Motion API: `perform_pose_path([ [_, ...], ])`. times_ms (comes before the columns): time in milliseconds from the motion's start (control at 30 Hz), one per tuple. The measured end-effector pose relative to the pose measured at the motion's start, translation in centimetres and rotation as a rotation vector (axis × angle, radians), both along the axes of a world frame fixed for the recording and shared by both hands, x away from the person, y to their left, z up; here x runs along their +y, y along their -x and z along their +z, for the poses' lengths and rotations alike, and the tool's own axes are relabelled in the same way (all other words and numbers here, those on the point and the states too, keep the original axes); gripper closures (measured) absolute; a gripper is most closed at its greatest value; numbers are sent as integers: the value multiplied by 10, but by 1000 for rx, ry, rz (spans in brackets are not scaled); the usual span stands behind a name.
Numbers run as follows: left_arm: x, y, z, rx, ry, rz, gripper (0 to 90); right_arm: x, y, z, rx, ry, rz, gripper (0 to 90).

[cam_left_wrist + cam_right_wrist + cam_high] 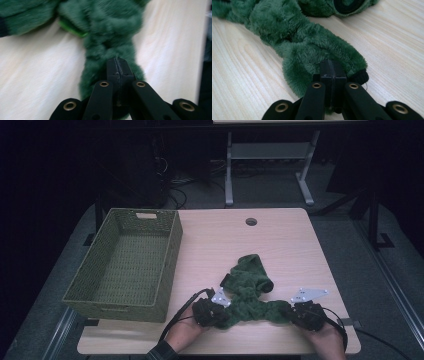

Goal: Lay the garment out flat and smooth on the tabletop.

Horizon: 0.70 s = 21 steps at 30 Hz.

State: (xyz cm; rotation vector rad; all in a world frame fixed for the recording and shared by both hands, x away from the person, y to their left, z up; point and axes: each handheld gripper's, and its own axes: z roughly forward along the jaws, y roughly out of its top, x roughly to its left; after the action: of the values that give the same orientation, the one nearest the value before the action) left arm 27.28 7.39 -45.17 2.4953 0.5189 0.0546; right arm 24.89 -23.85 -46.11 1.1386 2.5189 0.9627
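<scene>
A green fuzzy garment [248, 282] with black cuffs lies crumpled on the wooden table [295, 245], near its front edge. My left gripper [226, 314] is shut on the garment's left end, and the left gripper view has its jaws [116, 62] pressed together with the green pile [107, 32] bulging around them. At the garment's right end my right gripper [288, 313] is also shut. In the right gripper view its tips [332, 64] pinch the fleece [307, 42] just beside a black cuff [362, 76]. Both hands rest low at the table's front.
An empty green woven basket [169, 265] stands on the table's left side, close to my left hand. A round cable hole [251, 221] sits near the far edge. Beyond the table stand a desk frame [229, 175] and cables on the floor.
</scene>
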Motion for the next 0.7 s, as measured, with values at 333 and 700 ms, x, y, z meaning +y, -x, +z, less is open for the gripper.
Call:
perform_pose_path([
  [333,17,-11,1,-12,-33,32,900,1,12,2,45,30,16,900],
  [700,27,-15,7,34,20,50,875,6,25,7,43,7,61,896],
])
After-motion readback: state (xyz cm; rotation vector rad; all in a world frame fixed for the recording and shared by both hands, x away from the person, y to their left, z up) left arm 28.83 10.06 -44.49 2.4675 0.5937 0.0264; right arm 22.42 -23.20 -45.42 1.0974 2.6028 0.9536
